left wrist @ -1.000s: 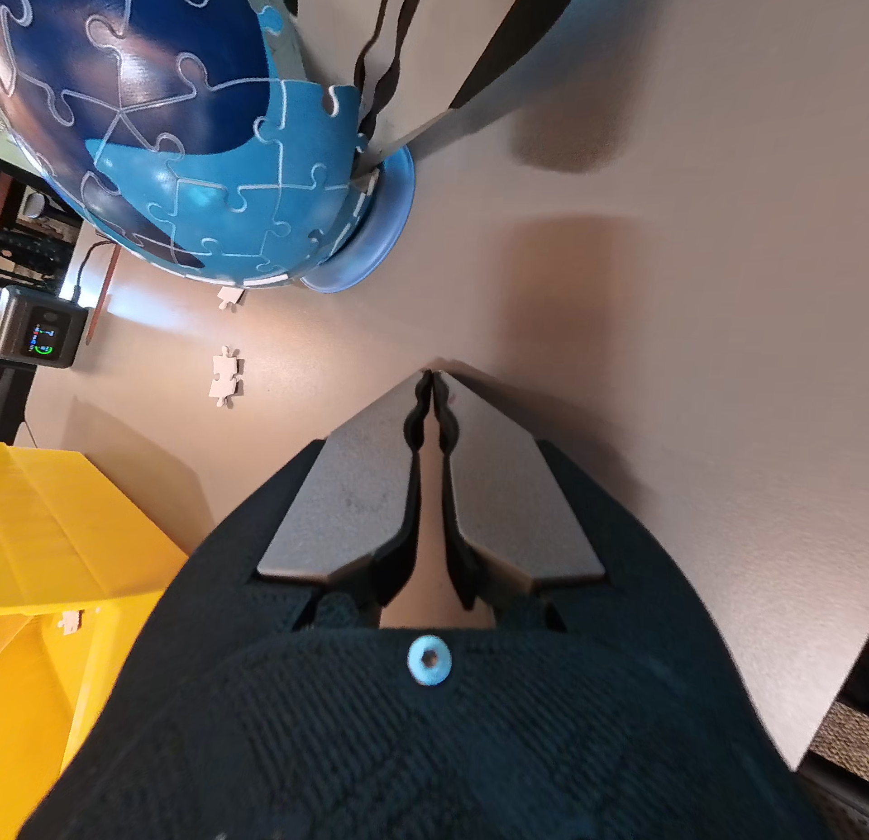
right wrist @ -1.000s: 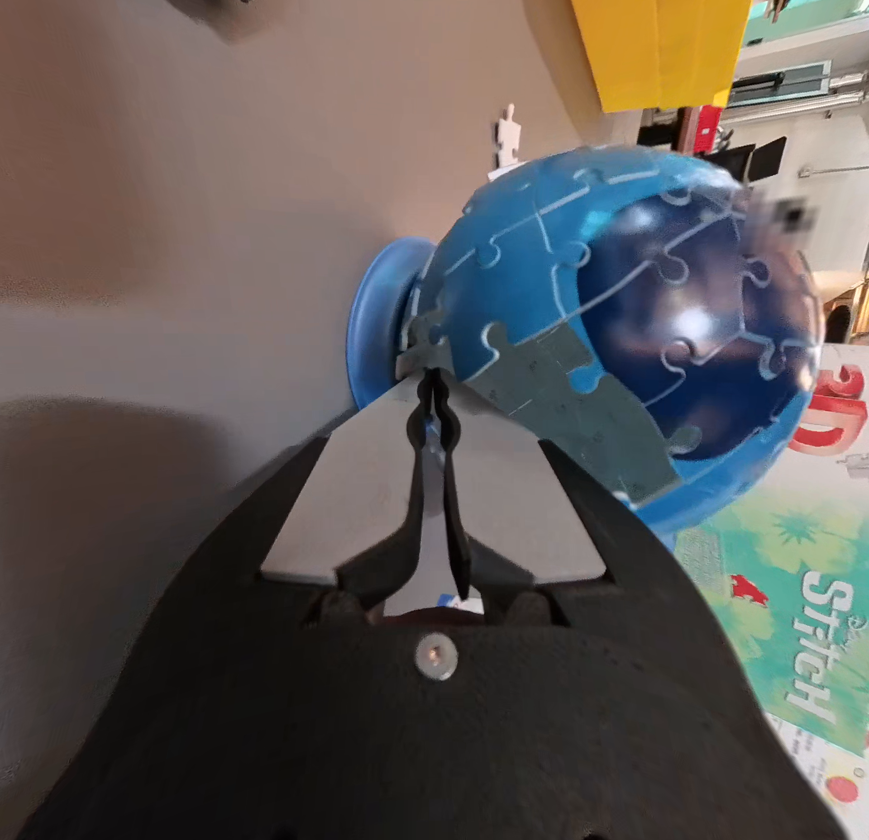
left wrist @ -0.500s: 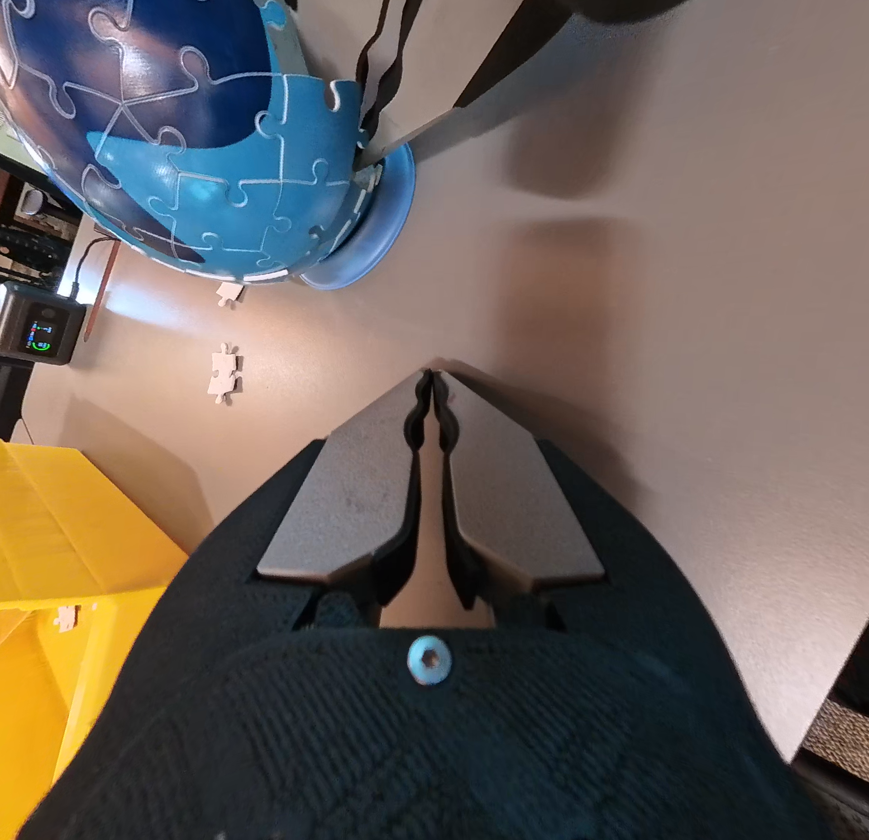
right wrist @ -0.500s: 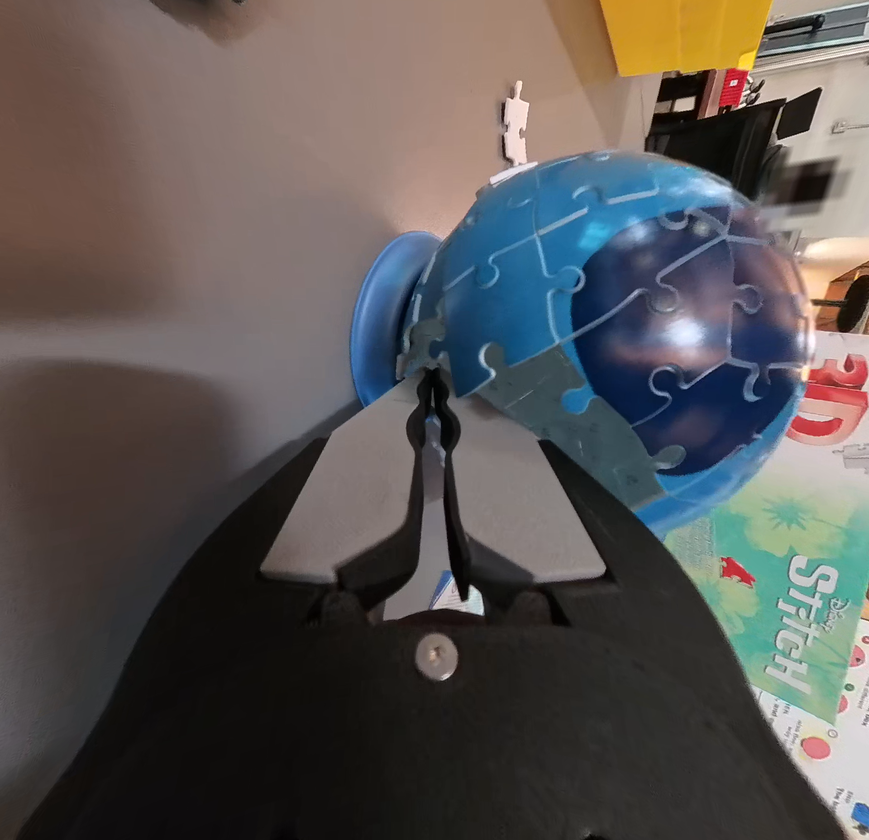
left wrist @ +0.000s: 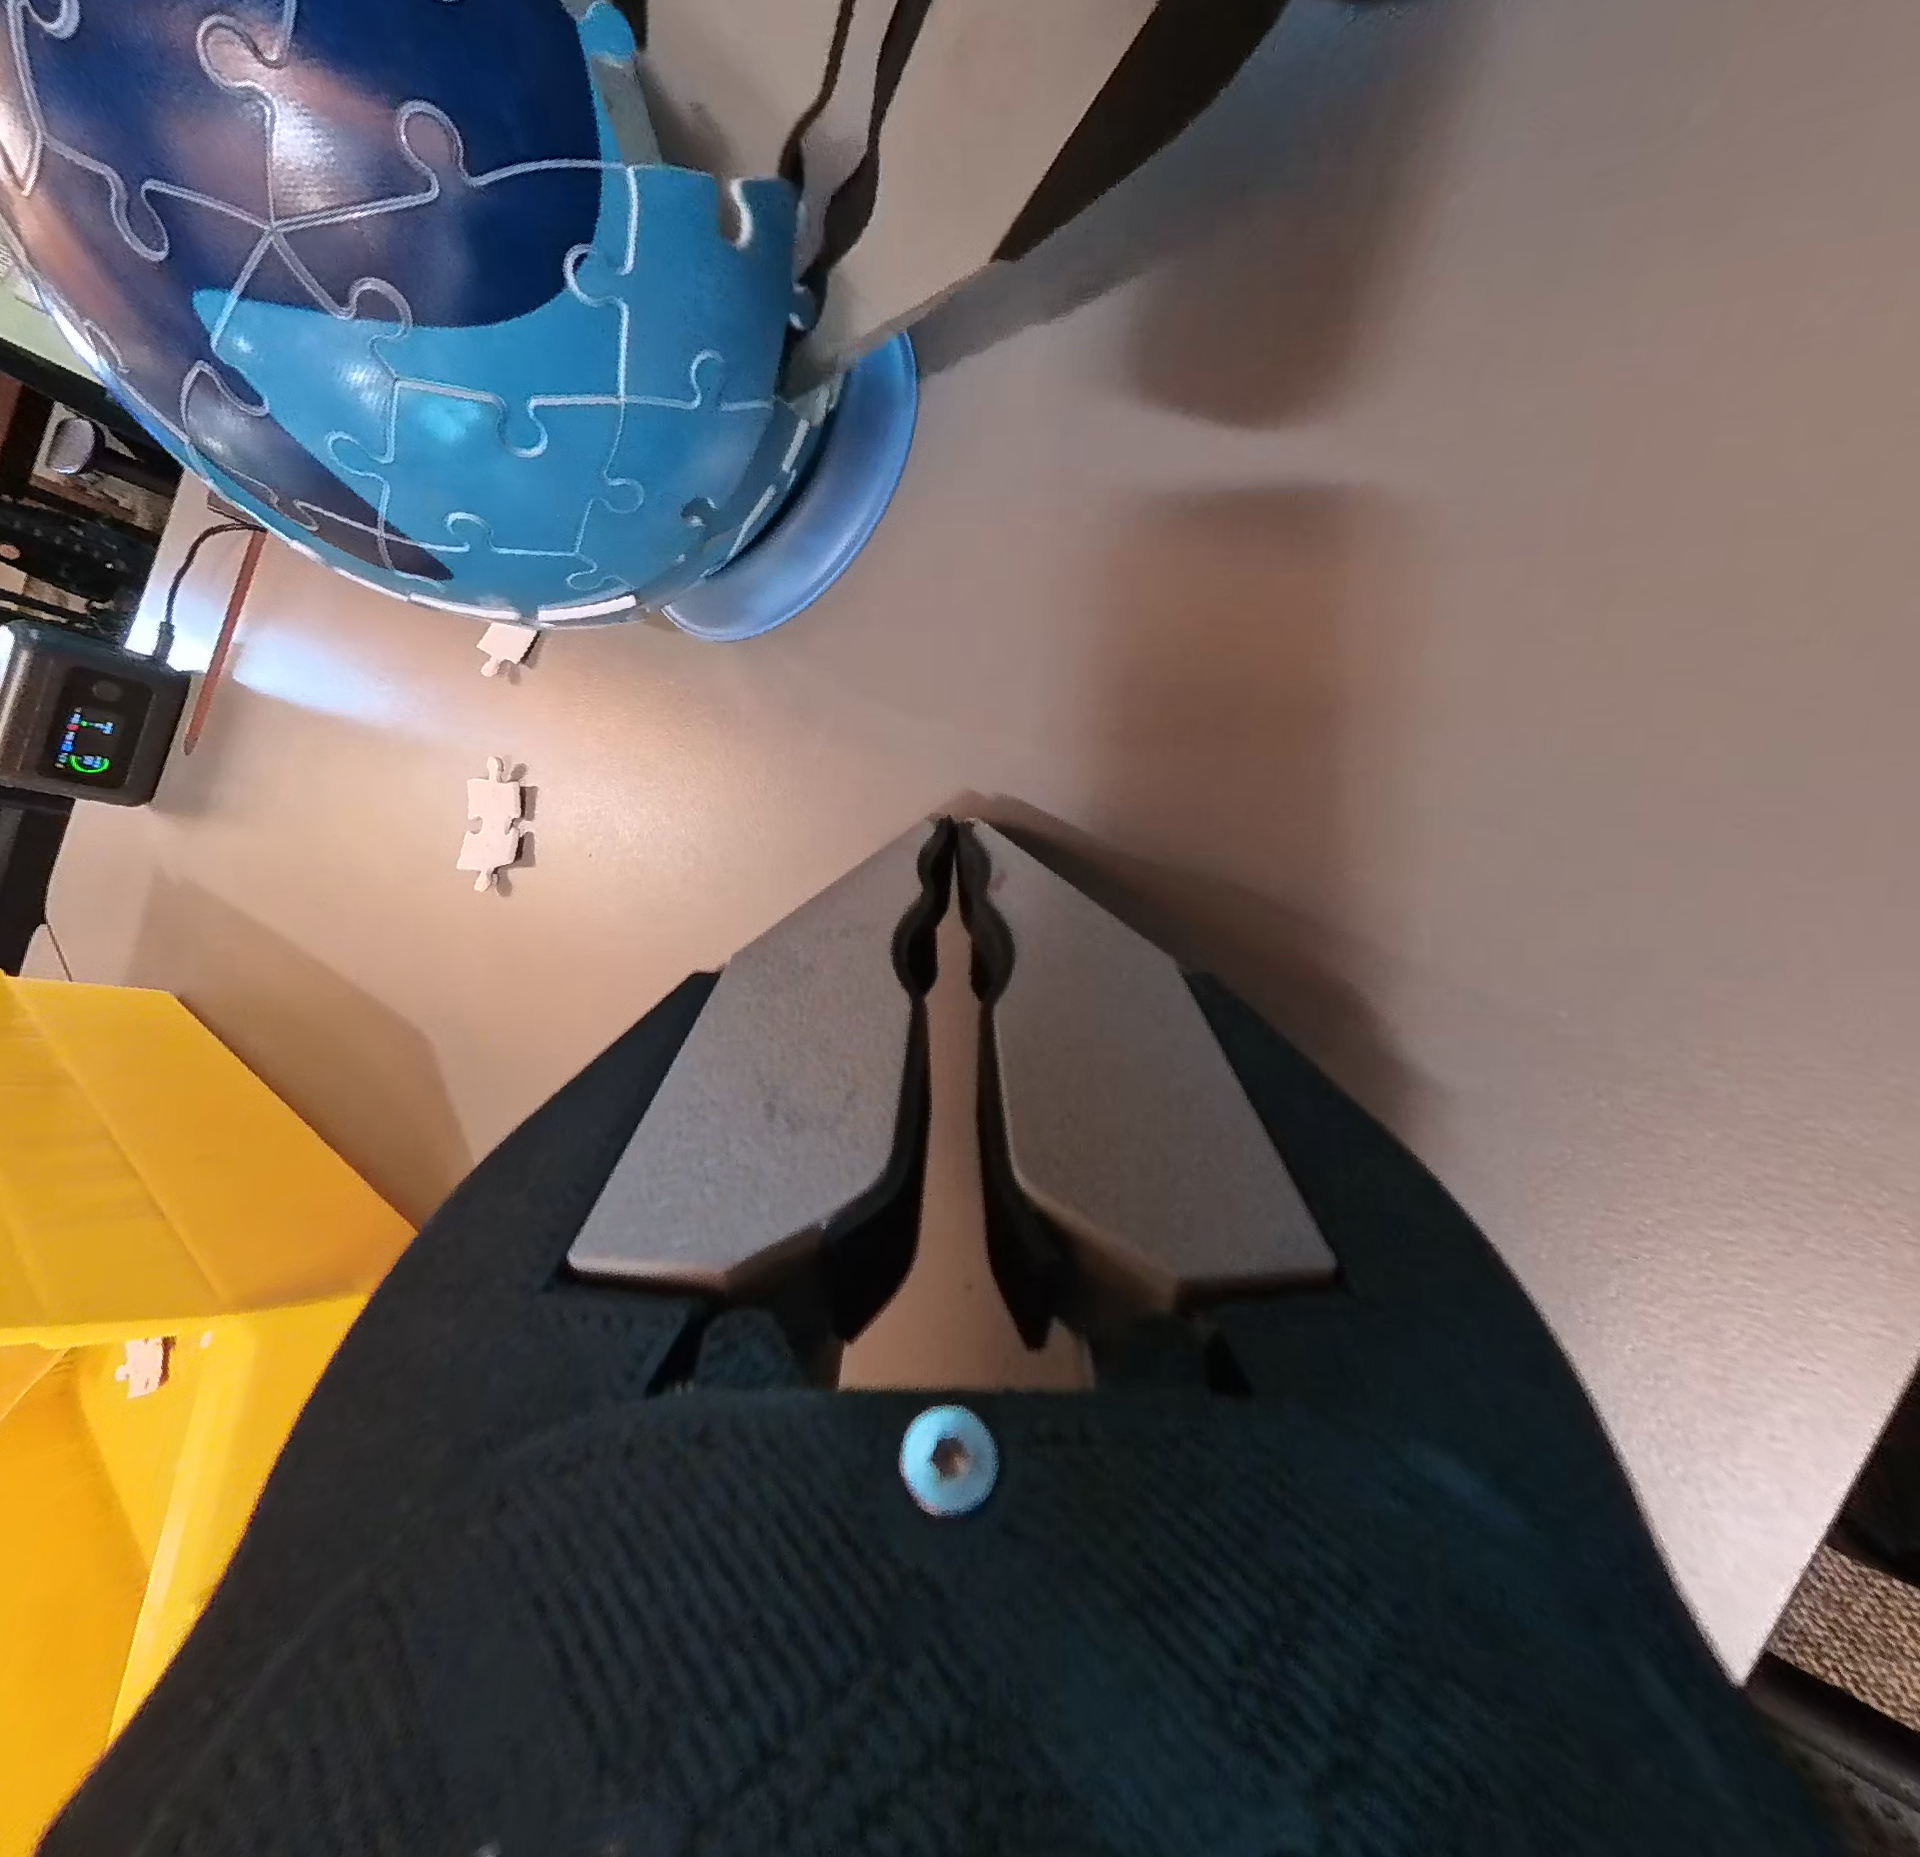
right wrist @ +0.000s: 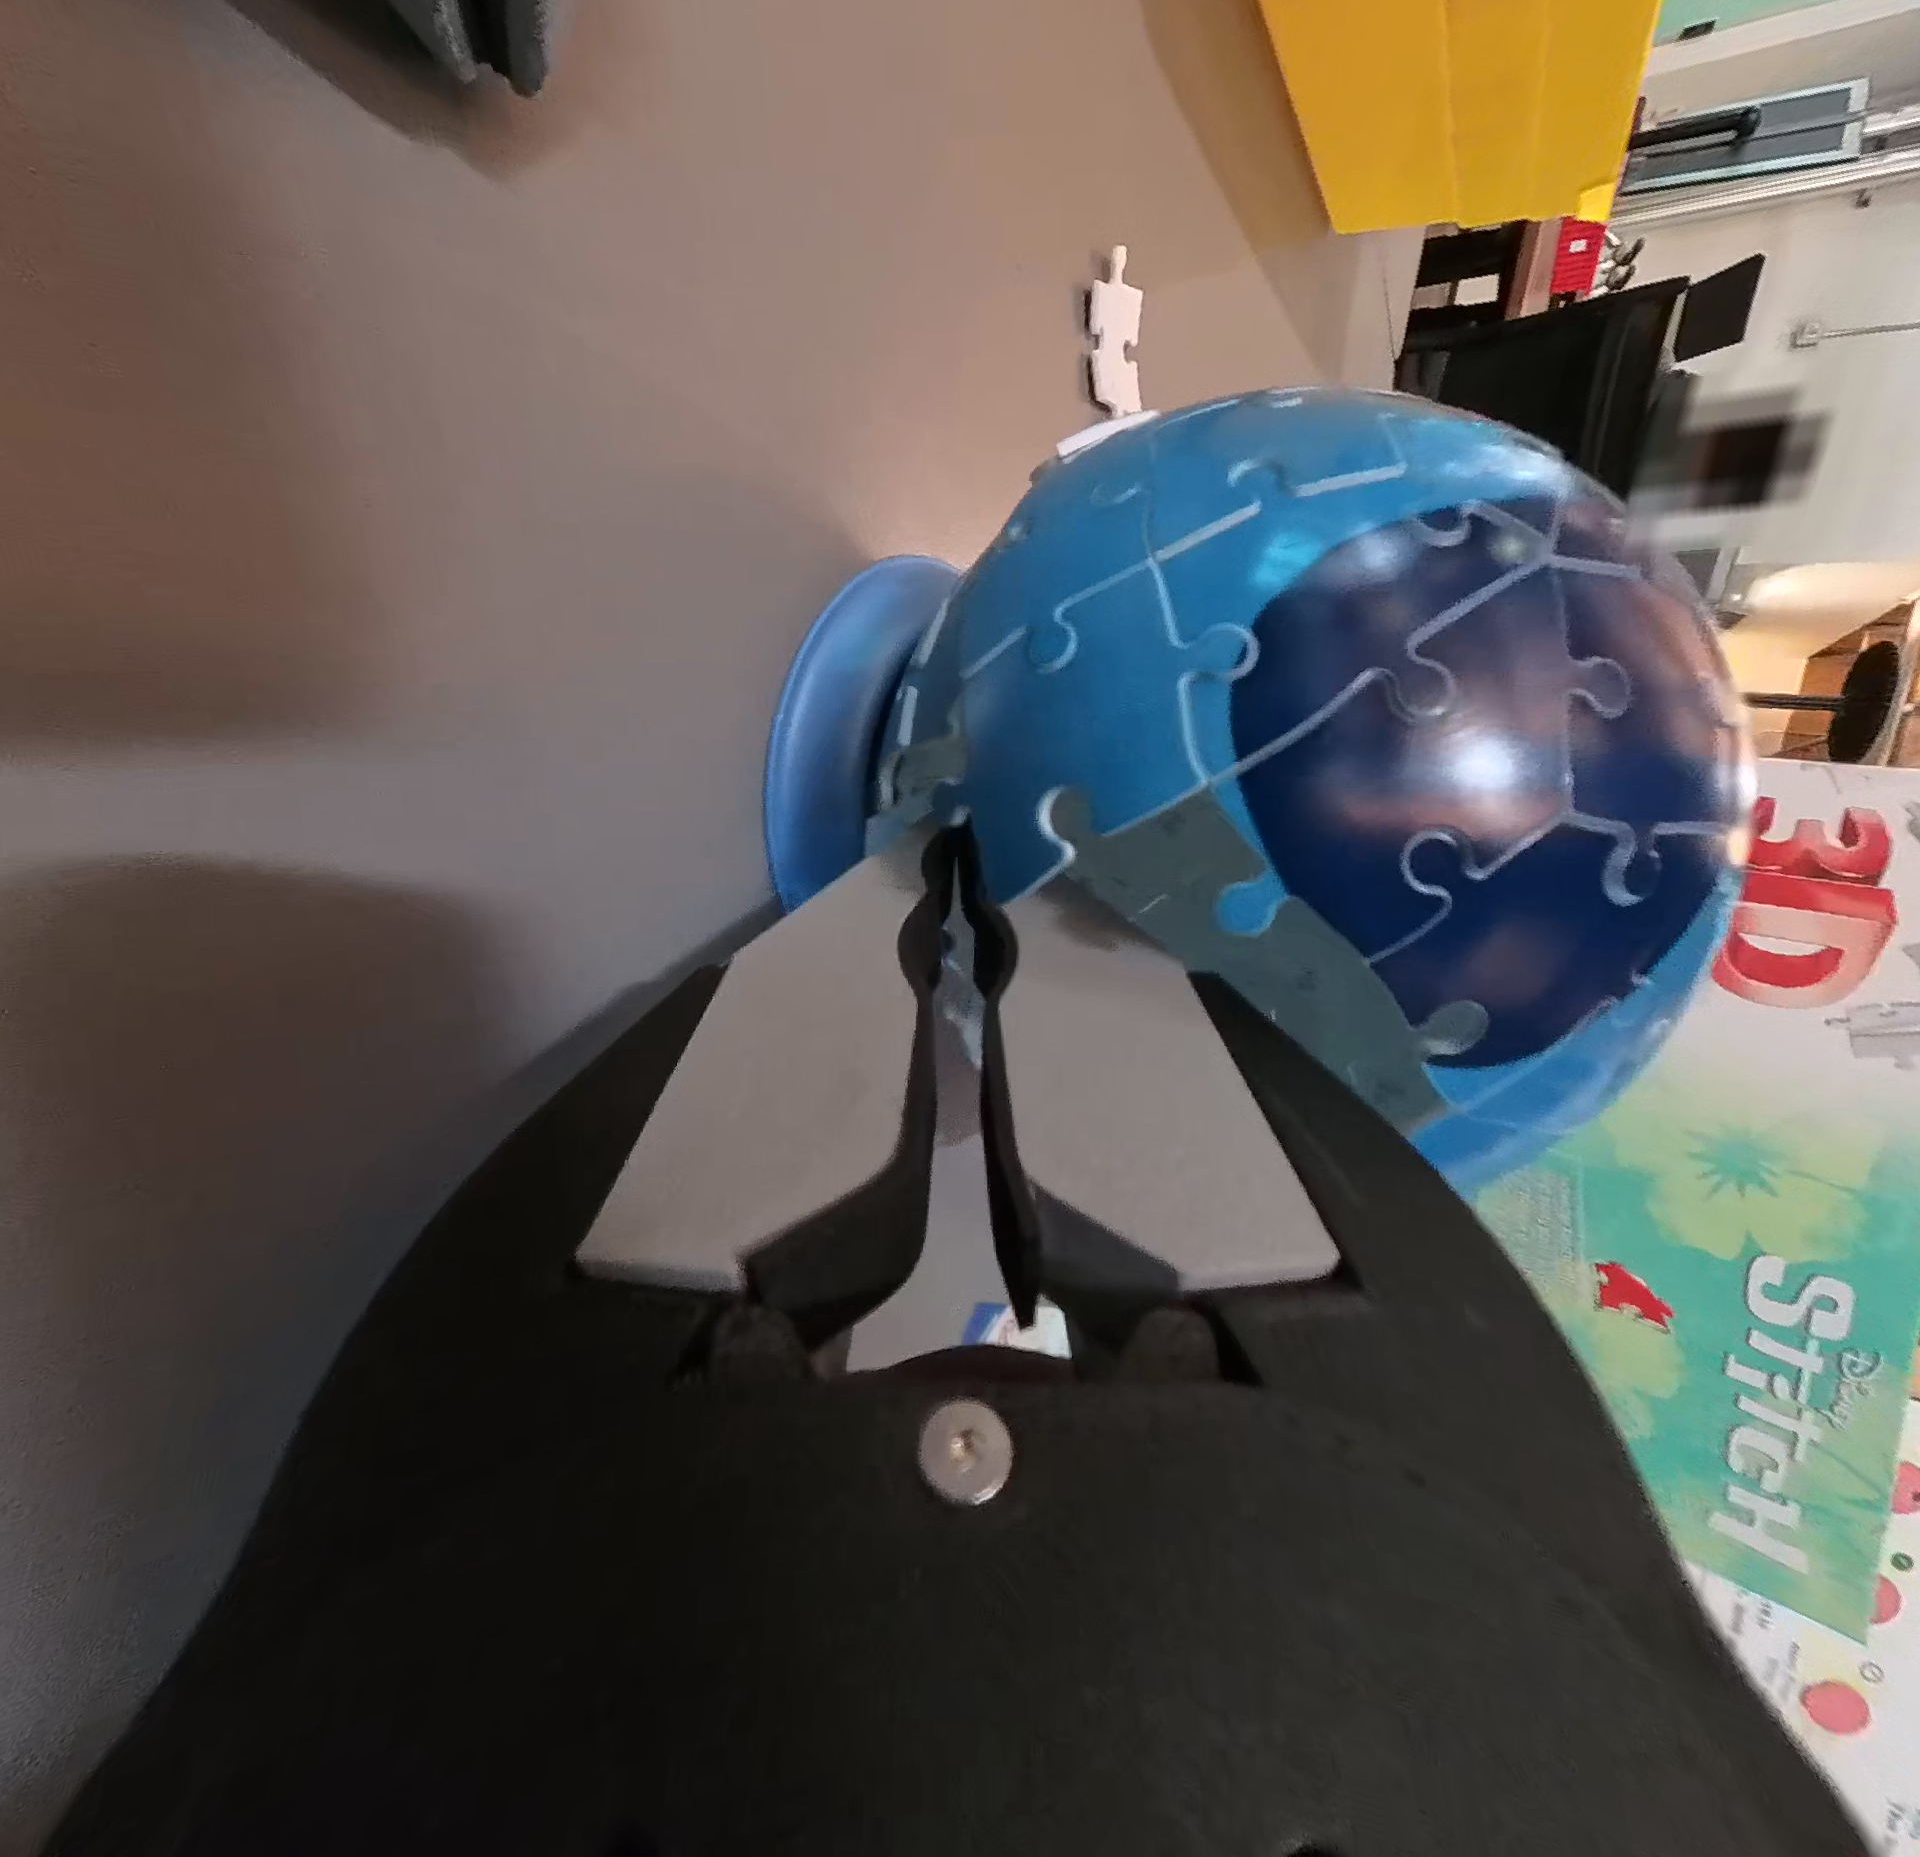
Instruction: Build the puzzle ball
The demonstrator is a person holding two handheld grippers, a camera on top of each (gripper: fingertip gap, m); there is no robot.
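Right wrist view shows the puzzle ball [right wrist: 1351, 768] sitting on its round blue stand [right wrist: 831, 737] on the tan surface [right wrist: 520, 457]. Most of the ball is built, light blue around a dark blue patch, with a grey strip of bare pieces running along the side nearest the camera. The right gripper [right wrist: 954, 843] meets the ball right where it joins the stand, and its jaws are pressed together on a thin piece whose edge shows in the slit between them. What kind of piece it is cannot be told clearly, since motion blur smears that spot.

Beyond the ball from this gripper, a loose white puzzle piece [right wrist: 1114, 337] lies on the surface, and a yellow bin [right wrist: 1455, 72] stands farther off still. Beside the ball, on its dark blue side, lies a printed green and white box [right wrist: 1714, 1288].

From the left wrist view, the ball [left wrist: 416, 301] and stand [left wrist: 831, 519] are well away from the left gripper [left wrist: 948, 828], which rests low over bare surface [left wrist: 1455, 664] with its jaws together and nothing between them. The right gripper [left wrist: 821, 280] reaches in against the ball next to the stand. Two white pieces [left wrist: 494, 822] lie near the ball, one just at its edge. A small dark device with a lit screen [left wrist: 83, 732] sits past them, and the yellow bin [left wrist: 156, 1236] is beside the left gripper.
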